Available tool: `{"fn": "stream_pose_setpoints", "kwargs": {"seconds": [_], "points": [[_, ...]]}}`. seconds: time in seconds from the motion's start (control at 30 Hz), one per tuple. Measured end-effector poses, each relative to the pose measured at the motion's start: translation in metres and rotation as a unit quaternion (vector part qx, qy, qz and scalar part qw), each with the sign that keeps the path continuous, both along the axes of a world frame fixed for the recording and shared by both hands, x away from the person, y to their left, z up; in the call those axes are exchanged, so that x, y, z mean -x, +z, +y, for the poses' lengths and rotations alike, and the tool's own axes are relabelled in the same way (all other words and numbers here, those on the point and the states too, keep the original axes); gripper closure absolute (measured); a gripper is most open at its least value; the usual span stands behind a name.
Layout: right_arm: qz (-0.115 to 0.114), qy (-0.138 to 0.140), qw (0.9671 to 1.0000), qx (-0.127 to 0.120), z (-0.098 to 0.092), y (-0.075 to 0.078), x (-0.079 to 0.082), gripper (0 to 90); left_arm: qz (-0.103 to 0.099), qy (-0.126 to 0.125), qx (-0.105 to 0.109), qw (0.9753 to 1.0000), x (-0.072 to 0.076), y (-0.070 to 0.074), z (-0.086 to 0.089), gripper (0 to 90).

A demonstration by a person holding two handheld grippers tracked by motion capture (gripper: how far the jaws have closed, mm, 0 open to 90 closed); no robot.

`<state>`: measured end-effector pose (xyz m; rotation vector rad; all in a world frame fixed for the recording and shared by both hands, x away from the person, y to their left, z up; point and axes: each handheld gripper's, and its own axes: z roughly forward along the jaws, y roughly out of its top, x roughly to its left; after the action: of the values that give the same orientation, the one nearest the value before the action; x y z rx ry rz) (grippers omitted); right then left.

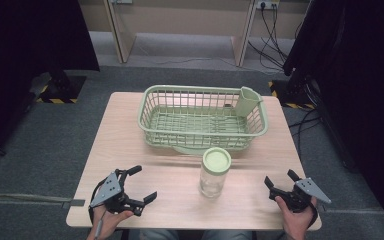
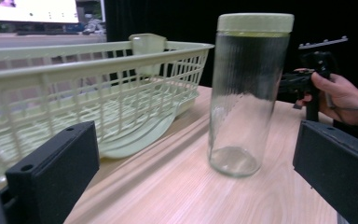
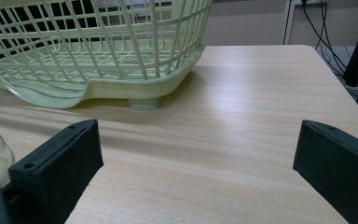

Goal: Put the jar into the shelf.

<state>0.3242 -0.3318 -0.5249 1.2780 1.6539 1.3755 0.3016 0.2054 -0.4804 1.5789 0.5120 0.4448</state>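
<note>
We see the fingers of the left gripper [image 1: 141, 185] spread wide apart at the lower left of the high view, gripping nothing; in the left gripper view its two black fingers [image 2: 56, 172] rise from the bottom corners with bare wood between them. The right gripper [image 1: 279, 179] sits at the lower right of the high view, its fingers likewise apart and empty, one black finger [image 3: 56, 163] at each bottom corner of the right gripper view.

Between the two grippers, in the lower centre of the high view, stands the clear ribbed glass jar with a pale green lid [image 1: 215, 172], upright on the light wooden surface [image 1: 170, 200] and apart from both sets of fingers. In the left gripper view the jar [image 2: 247, 93] fills the centre, with the person's right hand [image 2: 342, 95] at the right edge behind it.

Just behind the jar, in the middle of the high view, rests the pale green plastic wire-style basket [image 1: 152, 117], with a small green cup holder [image 1: 248, 101] at its upper right corner.
</note>
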Motion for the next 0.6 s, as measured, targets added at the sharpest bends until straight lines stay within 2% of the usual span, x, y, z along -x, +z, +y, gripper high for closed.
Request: {"fn": "stream_pose_setpoints", "kwargs": {"seconds": [0.17,0.27,0.33,0.4,0.43,0.47,0.57,0.6], "points": [[0.0,0.0,1.0,0.001,0.0,0.0,0.0,1.1,-0.007,-0.017,-0.004,0.9998,-0.004,0.007,-0.015,0.0],[0.0,-0.001,1.0,0.002,0.0,0.0,0.0,1.1,-0.017,-0.032,0.005,0.9993,-0.007,0.016,-0.031,0.0],[0.0,-0.001,1.0,0.002,0.0,0.0,0.0,1.1,-0.017,-0.036,0.006,0.9992,-0.008,0.018,-0.035,0.0],[0.0,0.0,1.0,0.002,0.0,0.0,0.0,1.1,-0.021,-0.05,0.003,0.9985,-0.012,0.023,-0.049,0.0],[0.0,0.0,1.0,0.002,0.0,0.0,0.0,1.1,-0.021,-0.05,0.003,0.9985,-0.012,0.023,-0.049,0.0],[0.0,0.0,1.0,0.001,0.0,0.0,0.0,1.1,-0.025,-0.06,0.001,0.9979,-0.015,0.026,-0.059,0.0],[0.0,0.0,1.0,0.001,0.0,0.0,0.0,1.1,-0.028,-0.067,-0.001,0.9973,-0.019,0.03,-0.069,0.0],[0.0,0.0,1.0,0.002,0.0,0.0,0.0,1.1,-0.031,-0.074,-0.007,0.9968,-0.024,0.032,-0.079,0.0]]}}
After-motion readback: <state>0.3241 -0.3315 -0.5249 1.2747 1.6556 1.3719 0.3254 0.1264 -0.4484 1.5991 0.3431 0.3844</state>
